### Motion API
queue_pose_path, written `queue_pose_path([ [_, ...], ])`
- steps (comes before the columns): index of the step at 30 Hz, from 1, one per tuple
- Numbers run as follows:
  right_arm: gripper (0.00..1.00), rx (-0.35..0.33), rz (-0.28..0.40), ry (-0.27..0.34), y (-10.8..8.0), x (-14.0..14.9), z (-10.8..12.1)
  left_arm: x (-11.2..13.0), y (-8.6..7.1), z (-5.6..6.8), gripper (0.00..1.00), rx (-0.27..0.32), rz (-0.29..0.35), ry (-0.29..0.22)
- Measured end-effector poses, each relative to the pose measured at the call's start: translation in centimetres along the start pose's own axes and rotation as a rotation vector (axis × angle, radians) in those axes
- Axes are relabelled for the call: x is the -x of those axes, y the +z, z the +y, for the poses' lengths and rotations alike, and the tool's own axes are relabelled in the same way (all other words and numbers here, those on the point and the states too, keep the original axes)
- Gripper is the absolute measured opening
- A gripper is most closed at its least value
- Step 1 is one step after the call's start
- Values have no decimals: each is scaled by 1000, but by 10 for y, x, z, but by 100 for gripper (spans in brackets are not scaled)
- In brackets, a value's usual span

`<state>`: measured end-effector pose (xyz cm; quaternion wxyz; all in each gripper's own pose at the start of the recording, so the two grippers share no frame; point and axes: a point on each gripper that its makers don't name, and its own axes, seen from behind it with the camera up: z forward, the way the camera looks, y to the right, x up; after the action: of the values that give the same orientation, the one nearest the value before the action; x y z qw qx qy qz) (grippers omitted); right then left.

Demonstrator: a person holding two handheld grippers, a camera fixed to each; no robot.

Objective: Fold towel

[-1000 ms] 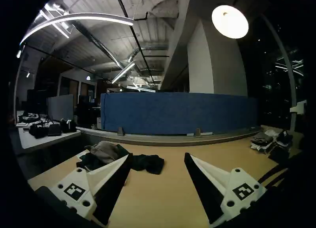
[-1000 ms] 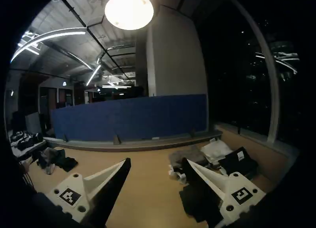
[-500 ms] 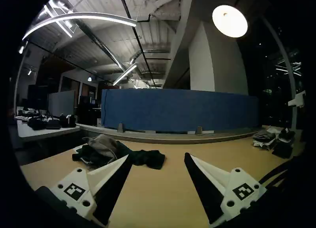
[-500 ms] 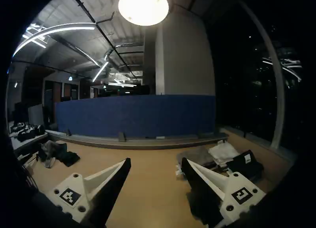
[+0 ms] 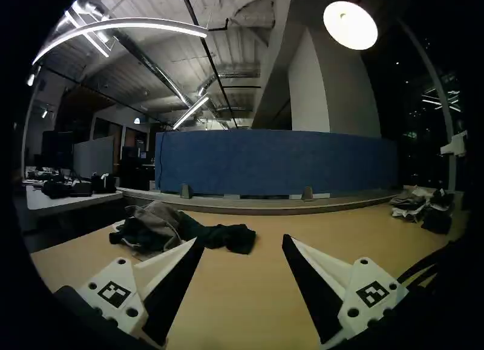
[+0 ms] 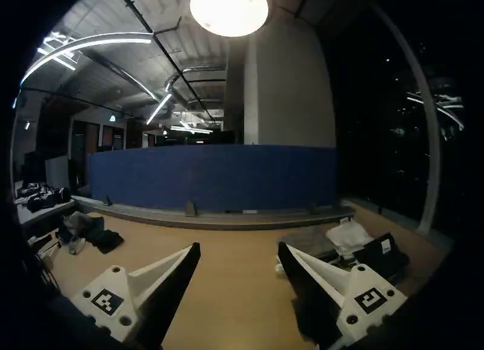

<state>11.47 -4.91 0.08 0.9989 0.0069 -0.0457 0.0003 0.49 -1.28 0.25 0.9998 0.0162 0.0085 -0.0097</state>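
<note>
Left tongs (image 5: 242, 238) hang spread wide over the wooden counter (image 5: 254, 301), gripping nothing, and I see the crumpled towel heap (image 5: 158, 227) lying just beyond the left-hand fingertip, grey cloth over dark green. My right tongs (image 6: 239, 244) are equally spread and empty; from their view a folded stack (image 6: 348, 240) lies on the counter close behind the right-hand finger. A blue partition (image 5: 272, 162) backs the counter.
</note>
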Motion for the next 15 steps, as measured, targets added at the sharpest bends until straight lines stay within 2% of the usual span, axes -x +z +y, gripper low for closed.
queue_pose_path([
  [15, 100, 7, 58, 18, -8, -5, 16, 7, -2, 3, 96, 1, -17, 17],
])
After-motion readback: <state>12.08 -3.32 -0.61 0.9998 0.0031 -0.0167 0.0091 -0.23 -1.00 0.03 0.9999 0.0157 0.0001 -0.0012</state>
